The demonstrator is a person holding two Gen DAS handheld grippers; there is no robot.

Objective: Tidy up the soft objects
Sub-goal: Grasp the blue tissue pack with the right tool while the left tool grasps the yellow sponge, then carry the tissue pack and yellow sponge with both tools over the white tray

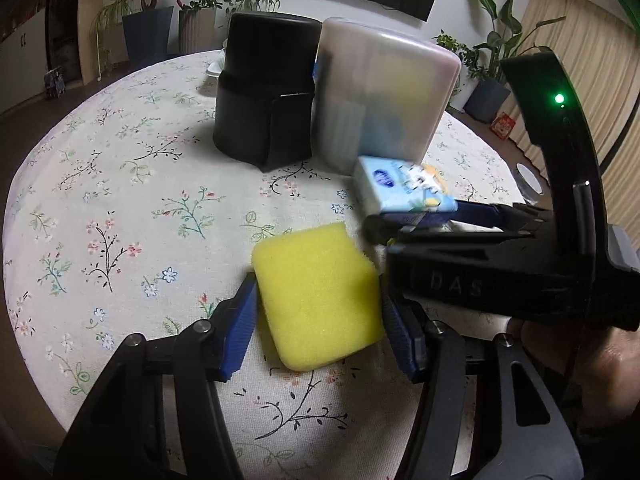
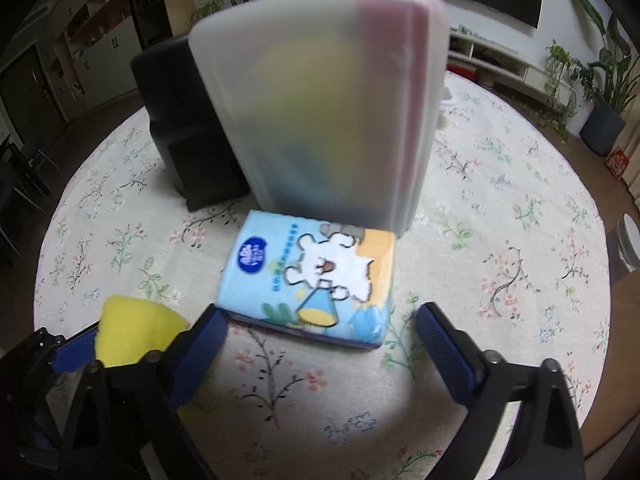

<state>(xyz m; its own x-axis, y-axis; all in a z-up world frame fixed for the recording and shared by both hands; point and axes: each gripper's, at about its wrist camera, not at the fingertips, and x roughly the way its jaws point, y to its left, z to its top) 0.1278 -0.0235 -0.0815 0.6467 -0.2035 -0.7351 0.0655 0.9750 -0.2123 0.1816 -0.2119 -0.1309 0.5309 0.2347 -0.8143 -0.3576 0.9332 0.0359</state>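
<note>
The yellow sponge (image 1: 318,298) lies near the surface's (image 1: 120,200) front edge, gripped by the left gripper (image 1: 318,320); squeeze gently and lift straight. The tissue pack (image 2: 310,280) lies mid-surface before the right gripper's (image 2: 320,344) open jaws. The frosted box (image 2: 320,112) blurs its contents.

1 yellow sponge (image 1: 318,296), 1 tissue pack (image 2: 316,280), 1 translucent box (image 2: 320,108), 1 black container (image 1: 262,92), 2 hand-held grippers.
</note>
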